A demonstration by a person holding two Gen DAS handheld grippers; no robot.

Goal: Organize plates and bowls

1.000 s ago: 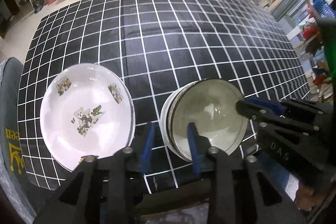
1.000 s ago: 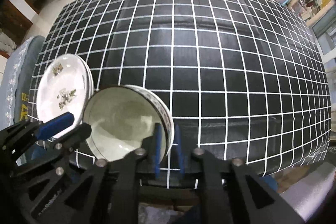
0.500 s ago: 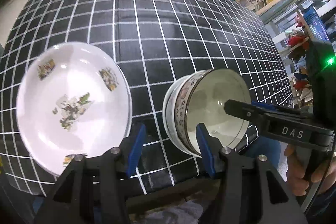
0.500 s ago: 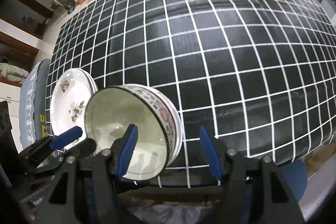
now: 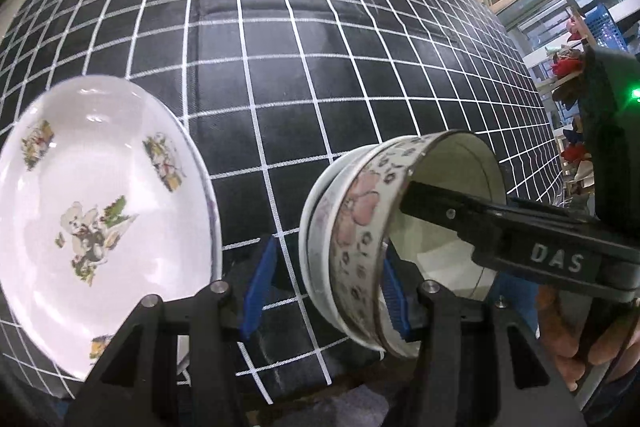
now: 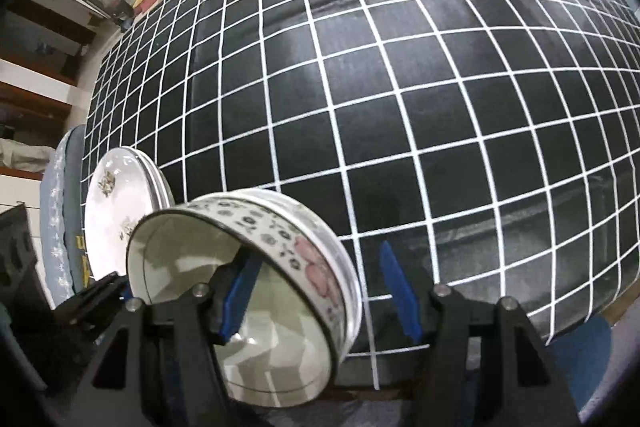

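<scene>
Presently both grippers stand apart, gripping nothing — left gripper (image 5: 326,291) and right gripper (image 6: 320,293) each straddle a wall of the stacked bowls (image 5: 360,239) near the desk (image 5: 320,67) edge; plates (image 5: 100,211) lie just beside.
</scene>
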